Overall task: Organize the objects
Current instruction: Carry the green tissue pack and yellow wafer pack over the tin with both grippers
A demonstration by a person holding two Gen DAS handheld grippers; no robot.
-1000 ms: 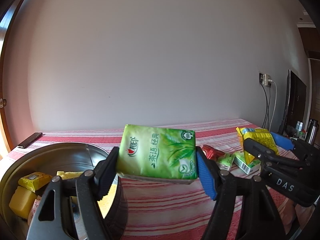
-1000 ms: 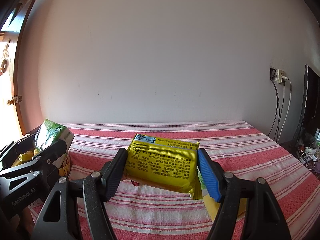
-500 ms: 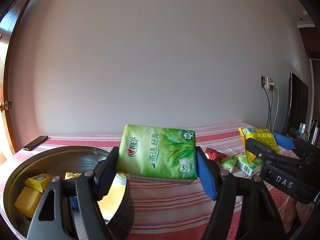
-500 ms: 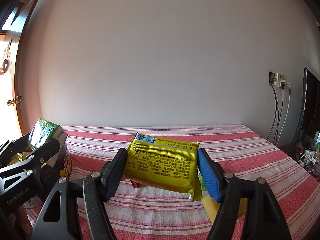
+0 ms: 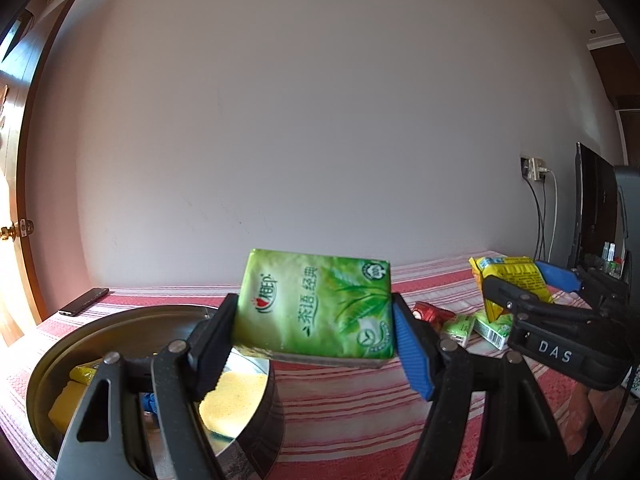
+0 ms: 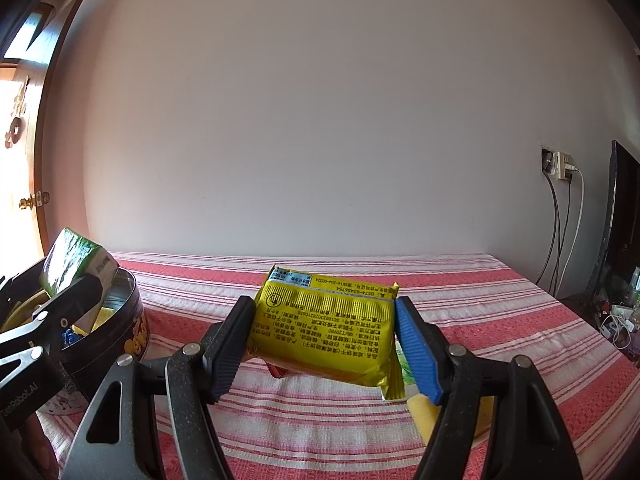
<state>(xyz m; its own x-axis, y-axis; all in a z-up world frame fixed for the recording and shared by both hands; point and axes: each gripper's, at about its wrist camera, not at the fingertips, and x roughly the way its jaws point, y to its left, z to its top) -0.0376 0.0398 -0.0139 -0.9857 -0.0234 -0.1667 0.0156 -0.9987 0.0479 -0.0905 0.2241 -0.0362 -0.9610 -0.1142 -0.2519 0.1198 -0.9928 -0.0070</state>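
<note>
My left gripper [image 5: 314, 336] is shut on a green tissue pack [image 5: 316, 304], holding it level just above the near right rim of a round metal tin [image 5: 120, 316]. The tin holds several yellow packets [image 5: 86, 372]. To the right my right gripper [image 6: 324, 344] is shut on a yellow snack packet [image 6: 324, 332], lifted off the red striped cloth [image 6: 500, 320]. In the right wrist view the green tissue pack [image 6: 74, 264] shows at the far left over the tin [image 6: 134, 320].
A red wrapper [image 5: 432, 314] and small green boxes [image 5: 492, 326] lie on the cloth under the right gripper. A yellow block [image 6: 424, 412] sits beneath its blue finger. A dark phone [image 5: 84, 301] lies at the far left edge. A screen and cables stand at the right.
My left gripper has shifted left with the green pack, bringing more of the tin under it. The right gripper and its yellow packet have kept still.
</note>
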